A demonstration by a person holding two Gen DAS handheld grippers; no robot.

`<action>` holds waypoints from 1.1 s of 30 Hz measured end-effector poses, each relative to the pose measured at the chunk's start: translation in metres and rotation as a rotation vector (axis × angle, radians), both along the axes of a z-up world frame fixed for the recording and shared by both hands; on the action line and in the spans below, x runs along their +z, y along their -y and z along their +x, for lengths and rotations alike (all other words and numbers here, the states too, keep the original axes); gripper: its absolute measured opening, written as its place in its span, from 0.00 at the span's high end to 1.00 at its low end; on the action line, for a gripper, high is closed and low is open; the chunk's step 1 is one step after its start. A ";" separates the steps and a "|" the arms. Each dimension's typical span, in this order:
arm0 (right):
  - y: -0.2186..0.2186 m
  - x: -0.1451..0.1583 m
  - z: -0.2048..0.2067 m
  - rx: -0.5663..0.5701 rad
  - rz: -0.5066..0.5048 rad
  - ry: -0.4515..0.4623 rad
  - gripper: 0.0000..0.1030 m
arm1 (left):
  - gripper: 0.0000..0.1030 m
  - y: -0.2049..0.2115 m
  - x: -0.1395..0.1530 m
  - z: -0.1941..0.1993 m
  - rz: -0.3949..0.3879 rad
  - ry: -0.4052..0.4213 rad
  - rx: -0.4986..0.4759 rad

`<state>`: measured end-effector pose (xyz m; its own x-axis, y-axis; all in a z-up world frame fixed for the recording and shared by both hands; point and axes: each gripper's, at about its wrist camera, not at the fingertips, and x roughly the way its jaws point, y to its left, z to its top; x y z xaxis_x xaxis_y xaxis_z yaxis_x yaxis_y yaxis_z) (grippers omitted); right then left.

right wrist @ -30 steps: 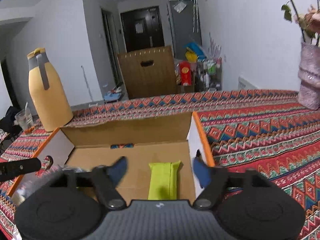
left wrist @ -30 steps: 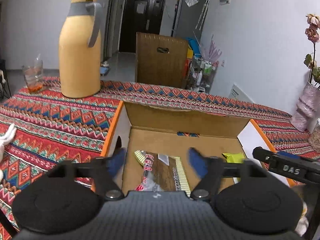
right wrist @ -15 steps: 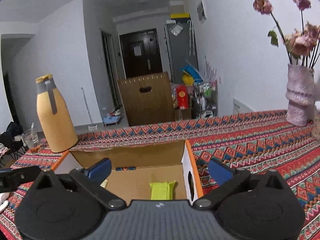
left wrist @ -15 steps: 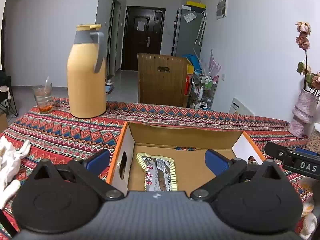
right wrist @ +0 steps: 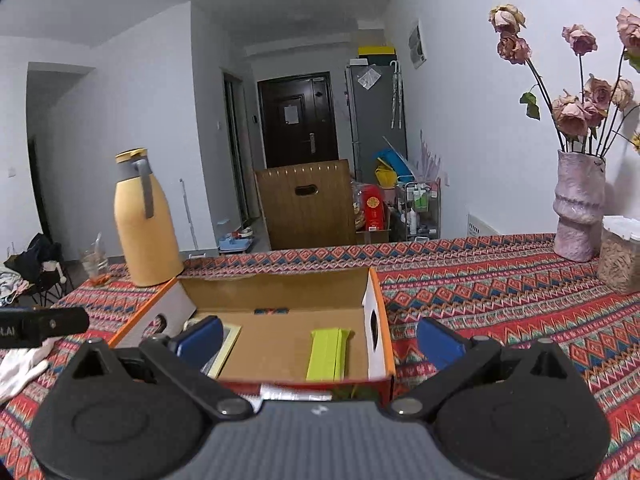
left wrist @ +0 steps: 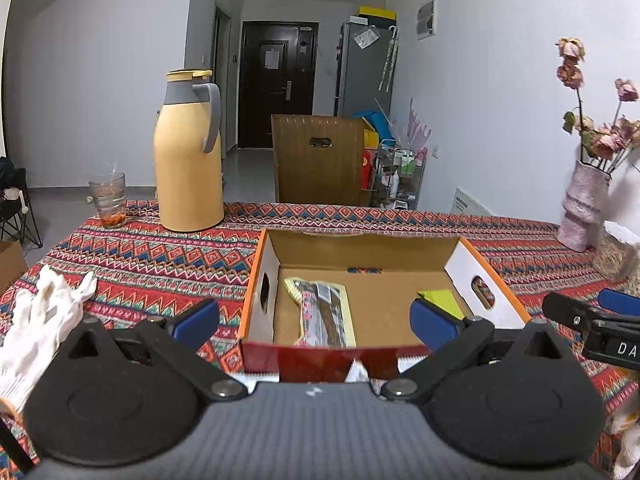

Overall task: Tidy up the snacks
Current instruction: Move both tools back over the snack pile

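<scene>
Left tongs (left wrist: 314, 322) released, blue pads spread wide, nothing between them; right tongs (right wrist: 320, 340) likewise released and empty; both hover at the near edge of the open cardboard box (left wrist: 362, 246) on the patterned worktop (left wrist: 160, 256); inside the box, a brown-and-silver snack packet (left wrist: 322, 314) lies flat toward the left side, a lime-green snack packet (right wrist: 327, 354) flat toward the right wall; white glove (left wrist: 36, 332) on the cloth left of the box; farther back, yellow thermos (left wrist: 188, 160) with a glass (left wrist: 109, 200) beside it; far right, pink vase (right wrist: 578, 208) of dried roses, a lidded jar (right wrist: 620, 256) just beside it.
</scene>
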<state>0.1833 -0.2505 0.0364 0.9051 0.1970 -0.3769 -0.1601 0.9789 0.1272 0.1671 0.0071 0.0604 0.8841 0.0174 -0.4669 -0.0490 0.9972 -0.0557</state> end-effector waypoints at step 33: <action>-0.006 -0.100 -0.113 0.060 -0.102 -0.247 0.07 | 0.00 -0.015 -0.082 -0.108 -0.021 -0.149 -0.011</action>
